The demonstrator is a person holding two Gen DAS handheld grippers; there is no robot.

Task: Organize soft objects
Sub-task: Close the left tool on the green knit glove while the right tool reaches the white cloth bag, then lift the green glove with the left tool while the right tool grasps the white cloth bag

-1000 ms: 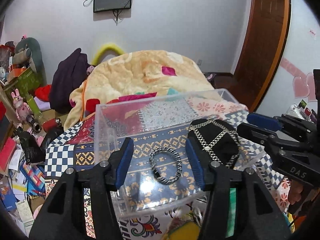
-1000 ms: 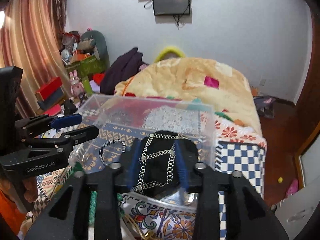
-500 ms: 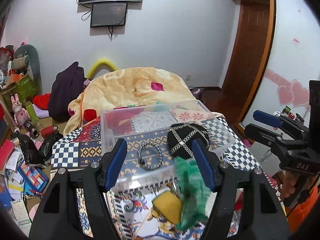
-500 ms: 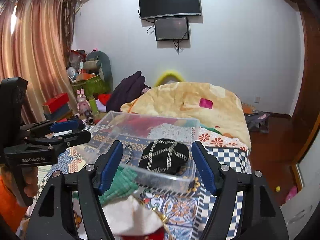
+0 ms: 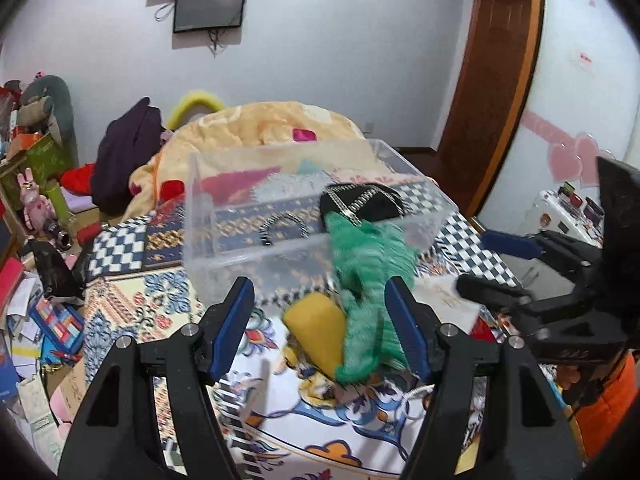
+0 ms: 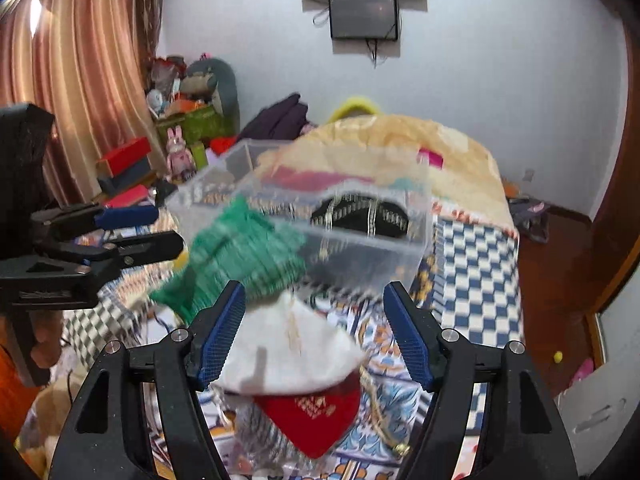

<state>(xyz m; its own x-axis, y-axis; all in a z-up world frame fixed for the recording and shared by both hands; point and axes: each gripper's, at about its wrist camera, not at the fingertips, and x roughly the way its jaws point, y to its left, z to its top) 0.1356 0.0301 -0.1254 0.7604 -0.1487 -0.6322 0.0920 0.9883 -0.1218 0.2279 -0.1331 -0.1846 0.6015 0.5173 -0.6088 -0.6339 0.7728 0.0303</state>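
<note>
both grippers, left (image 5: 318, 316) and right (image 6: 312, 324), hover with fingers spread and empty, so picking looks next: the green knit piece (image 5: 370, 280) (blurred) lies on the bed against the clear bin (image 5: 224, 240), needing a descent and pinch.

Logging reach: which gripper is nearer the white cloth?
Right. The right gripper hangs directly over the white cloth; the left gripper sits off to its left, over the green cloth.

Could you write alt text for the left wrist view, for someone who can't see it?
An open left gripper hovers over a patterned bedspread, framing a green knitted piece and a yellow pouch. Behind stands a clear plastic box holding a black chain-trimmed item.
</note>
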